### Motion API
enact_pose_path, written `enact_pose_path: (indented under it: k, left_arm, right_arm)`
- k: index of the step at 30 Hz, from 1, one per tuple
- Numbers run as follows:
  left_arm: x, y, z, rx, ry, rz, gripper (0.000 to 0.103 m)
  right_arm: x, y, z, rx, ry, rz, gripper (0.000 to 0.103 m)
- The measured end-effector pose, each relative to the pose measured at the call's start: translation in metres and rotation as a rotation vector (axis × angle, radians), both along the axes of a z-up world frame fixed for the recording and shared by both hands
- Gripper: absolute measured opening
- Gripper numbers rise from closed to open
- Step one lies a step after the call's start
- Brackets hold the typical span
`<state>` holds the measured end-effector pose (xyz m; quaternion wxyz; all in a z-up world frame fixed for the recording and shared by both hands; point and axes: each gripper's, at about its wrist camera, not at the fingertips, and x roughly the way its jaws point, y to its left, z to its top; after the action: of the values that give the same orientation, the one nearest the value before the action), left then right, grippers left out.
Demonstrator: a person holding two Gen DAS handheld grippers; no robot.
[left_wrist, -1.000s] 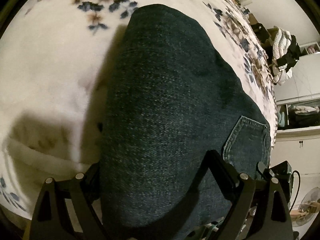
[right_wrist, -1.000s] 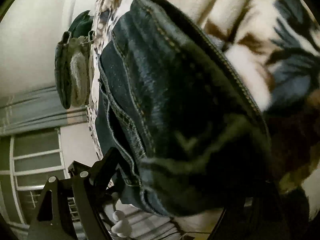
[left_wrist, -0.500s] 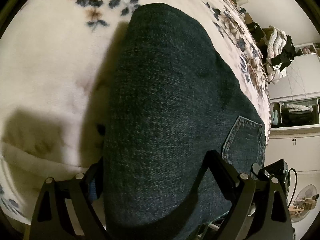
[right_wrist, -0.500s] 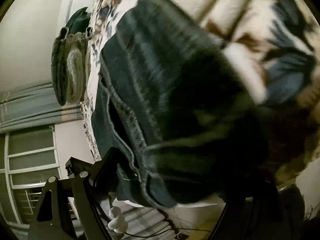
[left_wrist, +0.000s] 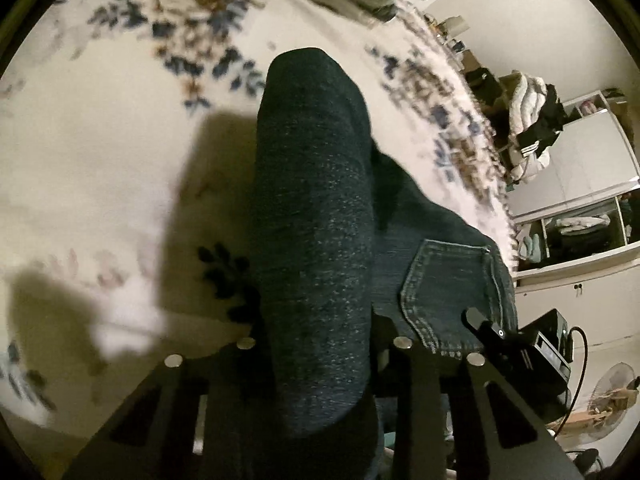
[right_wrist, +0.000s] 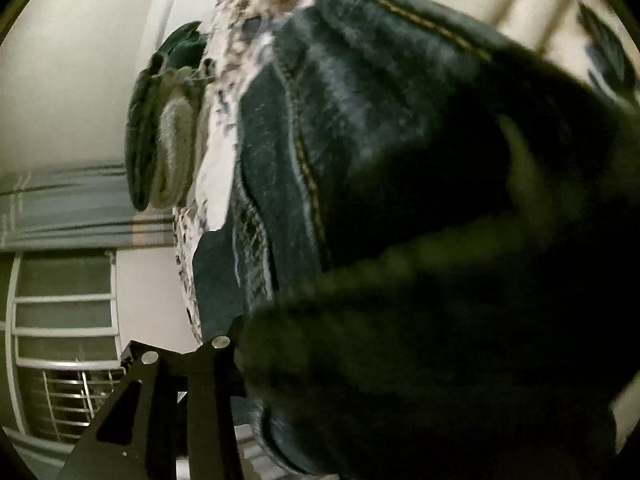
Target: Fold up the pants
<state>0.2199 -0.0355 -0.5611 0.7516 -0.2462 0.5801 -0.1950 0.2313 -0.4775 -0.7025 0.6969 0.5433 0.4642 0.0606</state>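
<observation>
Dark blue jeans (left_wrist: 312, 208) lie on a cream floral blanket (left_wrist: 100, 152). My left gripper (left_wrist: 320, 350) is shut on a bunched fold of a jeans leg, which rises as a narrow ridge between the fingers; a back pocket (left_wrist: 452, 292) lies to its right. The right gripper's body (left_wrist: 516, 340) shows beside that pocket. In the right wrist view the jeans (right_wrist: 360, 140) fill the frame, with seams and the waist end close up. My right gripper (right_wrist: 380, 344) is shut on thick denim; only its left finger (right_wrist: 208, 360) shows, the right is hidden by cloth.
Folded green and grey blankets (right_wrist: 160, 128) sit at the bed's far end. A chair piled with clothes (left_wrist: 532, 128), white wardrobes (left_wrist: 592, 160) and a fan (left_wrist: 612, 396) stand to the right of the bed. A window with bars (right_wrist: 60, 340) is to the left.
The left gripper's fingers have closed in, pinching the leg cloth into a narrow ridge and lifting it. The right gripper has moved with the waist end, and the view has blurred.
</observation>
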Motion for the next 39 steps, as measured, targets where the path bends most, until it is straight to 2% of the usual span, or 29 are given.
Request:
enact_pose_path:
  k: [3,6,10,13,18,21,23,27,30,33,38,39]
  left_arm:
    - [-0.007,0.004,0.025,-0.019,-0.008,0.009,0.025]
    - [-0.01,0.006,0.067,-0.022,-0.018,0.011,0.025]
    - [0.003,0.008,0.129,-0.017,-0.046,0.028,0.025]
    - [0.027,0.015,0.176,-0.022,-0.094,0.048,0.024]
    - [0.107,0.036,0.241,-0.05,-0.168,0.094,0.024]
    - [0.183,0.062,0.275,-0.073,-0.211,0.108,0.024]
    - [0.229,0.076,0.286,-0.078,-0.225,0.113,0.024]
    - [0.329,0.105,0.285,-0.079,-0.232,0.11,0.024]
    - [0.387,0.121,0.267,-0.066,-0.23,0.106,0.024]
    - [0.422,0.135,0.237,-0.058,-0.199,0.108,0.025]
    - [0.461,0.156,0.17,-0.034,-0.068,0.125,0.027]
    - [0.463,0.158,0.162,-0.034,-0.053,0.127,0.03]
  right_arm:
    - [-0.001,0.0,0.022,0.002,-0.013,0.021,0.046]
    - [-0.002,-0.004,0.05,0.007,-0.024,0.049,0.046]
    - [0.01,-0.006,0.107,0.008,-0.048,0.074,0.046]
    - [0.035,-0.003,0.156,0.0,-0.089,0.091,0.046]
    - [0.112,0.011,0.232,-0.014,-0.168,0.09,0.046]
    - [0.185,0.026,0.271,-0.02,-0.226,0.085,0.046]
    - [0.229,0.034,0.284,-0.018,-0.247,0.075,0.046]
    - [0.338,0.054,0.295,-0.022,-0.27,0.059,0.046]
    - [0.42,0.069,0.28,-0.01,-0.267,0.048,0.046]
    - [0.473,0.076,0.252,-0.003,-0.242,0.045,0.046]
    - [0.515,0.068,0.193,-0.009,-0.172,0.054,0.045]
    - [0.522,0.069,0.179,-0.022,-0.139,0.069,0.046]
